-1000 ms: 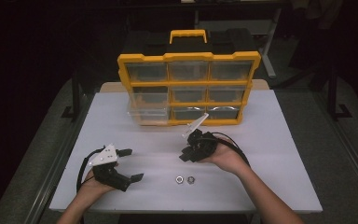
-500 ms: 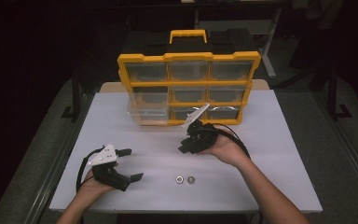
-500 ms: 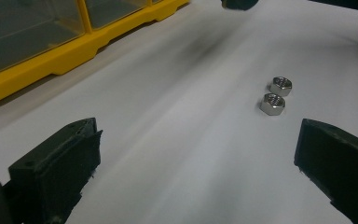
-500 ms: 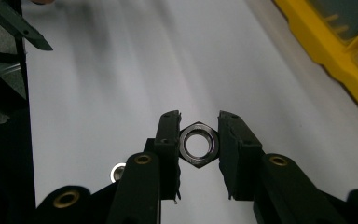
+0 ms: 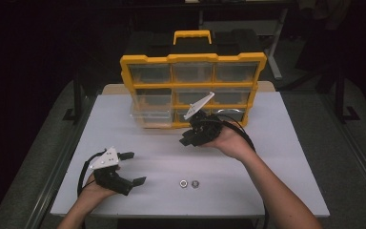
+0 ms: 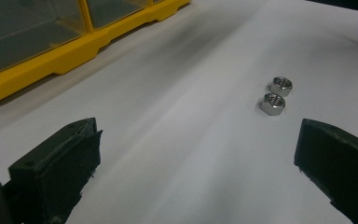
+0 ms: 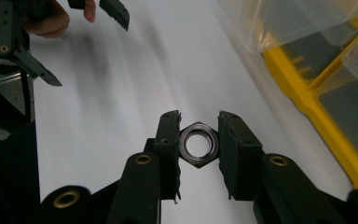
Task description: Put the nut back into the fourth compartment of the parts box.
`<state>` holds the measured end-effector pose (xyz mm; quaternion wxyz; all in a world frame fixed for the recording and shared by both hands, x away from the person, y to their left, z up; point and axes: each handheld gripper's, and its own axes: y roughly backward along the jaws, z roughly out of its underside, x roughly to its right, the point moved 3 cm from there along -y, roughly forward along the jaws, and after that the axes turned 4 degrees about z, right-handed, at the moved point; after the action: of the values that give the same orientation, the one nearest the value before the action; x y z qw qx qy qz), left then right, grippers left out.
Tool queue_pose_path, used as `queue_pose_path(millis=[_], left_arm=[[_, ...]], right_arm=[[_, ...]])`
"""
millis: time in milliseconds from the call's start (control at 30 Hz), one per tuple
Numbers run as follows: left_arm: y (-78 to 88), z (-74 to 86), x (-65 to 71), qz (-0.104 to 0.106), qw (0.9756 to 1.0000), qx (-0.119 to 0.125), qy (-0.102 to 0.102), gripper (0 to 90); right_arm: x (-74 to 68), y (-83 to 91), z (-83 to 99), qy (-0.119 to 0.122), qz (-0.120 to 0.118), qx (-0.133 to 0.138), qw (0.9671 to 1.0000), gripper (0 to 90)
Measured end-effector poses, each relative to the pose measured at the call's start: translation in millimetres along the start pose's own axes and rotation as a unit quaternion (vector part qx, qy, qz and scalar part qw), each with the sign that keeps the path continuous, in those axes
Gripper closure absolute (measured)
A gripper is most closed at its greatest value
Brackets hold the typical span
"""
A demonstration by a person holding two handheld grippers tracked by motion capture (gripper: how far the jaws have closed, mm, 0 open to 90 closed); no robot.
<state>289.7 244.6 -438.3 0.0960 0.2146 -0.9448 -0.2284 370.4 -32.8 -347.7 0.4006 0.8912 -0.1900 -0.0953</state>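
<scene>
My right gripper hangs above the white table, just in front of the yellow organizer, with its jaws pointing left. In the right gripper view it is shut on a dark hex nut, pinched flat to flat between the pads. Two silver hex nuts lie side by side near the table's front, also seen as the silver nuts in the left gripper view. My left gripper rests at the front left, open and with nothing in it.
The organizer has clear drawers, and one clear drawer at its lower left stands pulled out over the table. That drawer lies ahead and to the right in the right gripper view. The left gripper shows far off there.
My right gripper has risen from the table with the dark nut and moved back toward the organizer. The left gripper and the two silver nuts have stayed put.
</scene>
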Motion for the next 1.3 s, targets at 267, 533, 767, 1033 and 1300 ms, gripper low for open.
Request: queue_pose_path(millis=[267, 533, 767, 1033, 1300], left_arm=[[0.4, 0.3, 0.0, -0.001, 1.0000, -0.001, -0.001, 0.4], [-0.2, 0.5, 0.9, -0.001, 1.0000, 0.004, 0.006, 0.4], [0.3, 0.5, 0.4, -0.002, 1.0000, 0.001, 0.003, 0.4], [-0.4, 0.5, 1.4, 0.000, 1.0000, -0.001, 0.003, 0.4], [-0.1, 0.6, 1.4, 0.000, 1.0000, -0.002, 0.004, 0.4]], right_arm=[[5.0, 12.4, -18.3, 0.008, 0.009, 0.014, 0.9998, 68.9], [6.9, 19.5, -31.9, 0.004, 0.015, 0.018, 0.9997, 68.8], [10.3, 29.1, -43.0, -0.005, 0.020, 0.029, 0.9994, 68.8], [19.2, 38.3, -57.4, -0.016, 0.015, 0.047, 0.9987, 68.8], [25.6, 38.6, -76.2, -0.006, 0.017, 0.056, 0.9983, 68.7]])
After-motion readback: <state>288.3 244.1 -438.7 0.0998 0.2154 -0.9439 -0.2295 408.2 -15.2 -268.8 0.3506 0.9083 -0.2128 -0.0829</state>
